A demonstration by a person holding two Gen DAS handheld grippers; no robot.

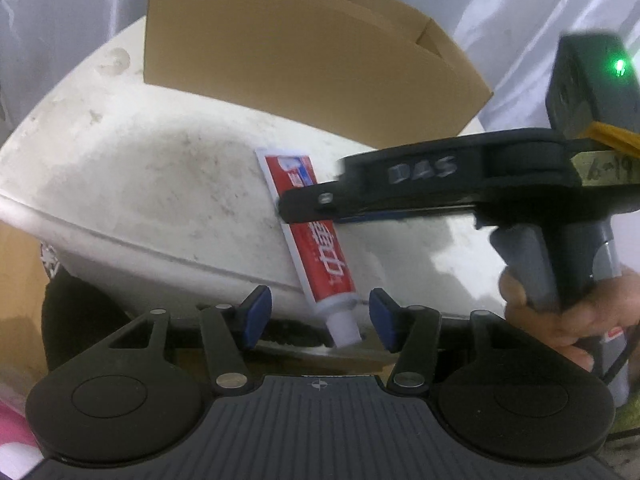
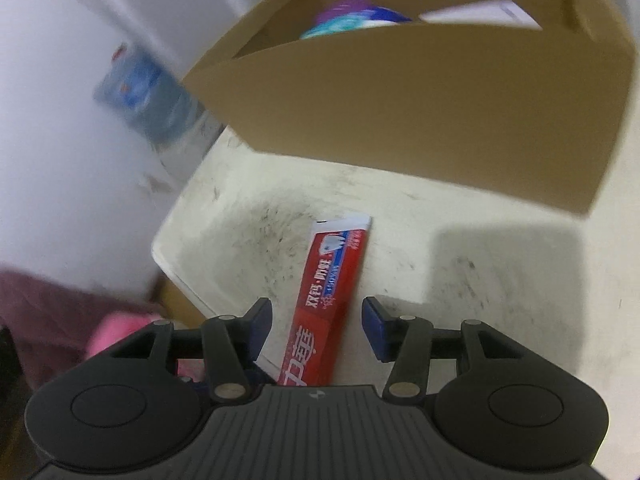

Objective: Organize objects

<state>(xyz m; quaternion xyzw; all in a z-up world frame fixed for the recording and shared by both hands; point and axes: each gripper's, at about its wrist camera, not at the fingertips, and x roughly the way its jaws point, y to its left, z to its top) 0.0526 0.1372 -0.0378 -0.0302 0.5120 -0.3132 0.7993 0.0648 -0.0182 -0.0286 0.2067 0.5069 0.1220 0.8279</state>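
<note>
A red and white toothpaste tube (image 1: 320,258) lies on the white table (image 1: 160,184), its white cap toward the near edge. In the left wrist view my left gripper (image 1: 320,318) is open, its blue pads either side of the cap. My right gripper reaches in from the right (image 1: 288,208) over the tube's middle. In the right wrist view the right gripper (image 2: 316,324) is open with the tube (image 2: 332,296) lying between and below its pads. A brown cardboard box (image 2: 420,120) stands behind the tube, open at the top, with items inside.
A blue-labelled water bottle (image 2: 148,96) is beyond the table's left edge. Pink cloth (image 2: 112,332) is at lower left off the table. White curtains (image 1: 520,8) hang behind. The table's near edge (image 1: 160,252) is close to the left gripper.
</note>
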